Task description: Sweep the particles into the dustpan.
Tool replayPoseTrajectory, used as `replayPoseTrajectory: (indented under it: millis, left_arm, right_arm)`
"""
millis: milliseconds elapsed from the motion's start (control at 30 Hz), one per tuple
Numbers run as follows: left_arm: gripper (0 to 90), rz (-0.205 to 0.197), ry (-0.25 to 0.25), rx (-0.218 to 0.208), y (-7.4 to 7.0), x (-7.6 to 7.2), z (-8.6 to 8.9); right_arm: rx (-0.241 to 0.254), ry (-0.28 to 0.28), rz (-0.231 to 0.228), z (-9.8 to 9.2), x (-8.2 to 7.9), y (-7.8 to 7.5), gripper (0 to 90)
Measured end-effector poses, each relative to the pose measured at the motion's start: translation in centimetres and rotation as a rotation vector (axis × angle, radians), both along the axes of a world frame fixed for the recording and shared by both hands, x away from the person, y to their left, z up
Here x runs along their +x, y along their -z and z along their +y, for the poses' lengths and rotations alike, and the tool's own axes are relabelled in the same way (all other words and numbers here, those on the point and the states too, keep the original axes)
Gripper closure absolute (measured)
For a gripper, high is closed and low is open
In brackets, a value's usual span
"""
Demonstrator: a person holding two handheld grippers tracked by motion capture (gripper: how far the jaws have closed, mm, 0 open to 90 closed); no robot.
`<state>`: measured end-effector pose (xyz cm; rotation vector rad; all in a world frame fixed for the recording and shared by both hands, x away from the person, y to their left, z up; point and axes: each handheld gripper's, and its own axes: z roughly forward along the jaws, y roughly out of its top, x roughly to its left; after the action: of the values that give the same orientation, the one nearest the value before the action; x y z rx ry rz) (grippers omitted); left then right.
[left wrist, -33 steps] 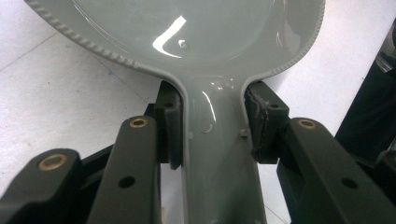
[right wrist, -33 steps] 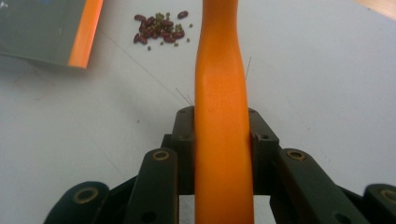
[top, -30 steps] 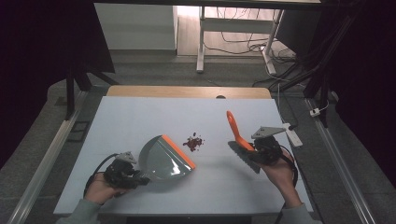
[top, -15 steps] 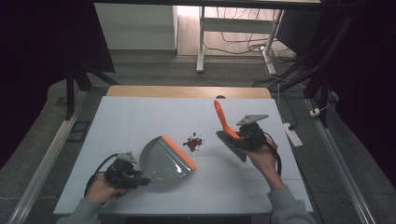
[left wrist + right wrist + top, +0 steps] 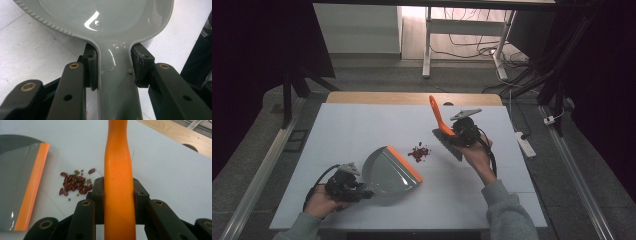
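A grey dustpan [image 5: 387,169] with an orange lip [image 5: 406,164] lies on the white table, lip toward the middle. My left gripper [image 5: 357,186] is shut on its handle [image 5: 116,82], pads pressed to both sides. A small heap of red beans and green bits [image 5: 419,152] lies just beyond the lip, also clear in the right gripper view as the bean heap [image 5: 76,185]. My right gripper [image 5: 456,133] is shut on an orange brush handle [image 5: 119,180], which stands up and leans left; the dark bristle head [image 5: 447,142] hangs just right of the beans.
The white table top [image 5: 362,125] has a wooden strip [image 5: 412,98] along its far edge with a dark hole in it. A white power strip [image 5: 524,141] lies on the floor at the right. Metal frame legs and cables stand beyond the table.
My right hand has carried the brush leftward and a little farther back, bringing its bristles close to the beans. The left hand and the dustpan have stayed where they were.
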<state>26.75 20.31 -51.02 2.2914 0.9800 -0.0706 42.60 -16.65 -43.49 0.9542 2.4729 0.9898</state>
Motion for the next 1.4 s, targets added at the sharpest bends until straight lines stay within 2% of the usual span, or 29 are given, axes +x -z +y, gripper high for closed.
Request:
replayPoseTrajectory:
  millis: [100, 333, 667, 867, 1400]
  left_arm:
    - [61.5, -0.001, -0.001, -0.005, 0.0, 0.0, 0.0]
    - [61.5, -0.001, -0.013, -0.008, 0.0, 0.1, 0.1]
    - [61.5, 0.011, -0.019, -0.015, 0.2, 0.4, 0.0]
    - [61.5, 0.018, -0.014, -0.015, 0.4, 0.7, -0.1]
    - [61.5, 0.045, -0.01, -0.021, 0.9, 1.4, -0.3]
  right_arm:
    - [-0.022, -0.005, -0.002, 0.5, 0.6, 0.1, 70.7]
    - [-0.021, -0.008, 0.02, 1.2, 1.8, 0.6, 70.7]
    - [-0.063, -0.021, 0.018, 2.7, 2.9, 1.0, 70.7]
    - [-0.091, -0.033, 0.016, 3.8, 3.4, 1.6, 70.7]
    - [-0.118, -0.032, 0.03, 5.3, 4.4, 3.3, 70.7]
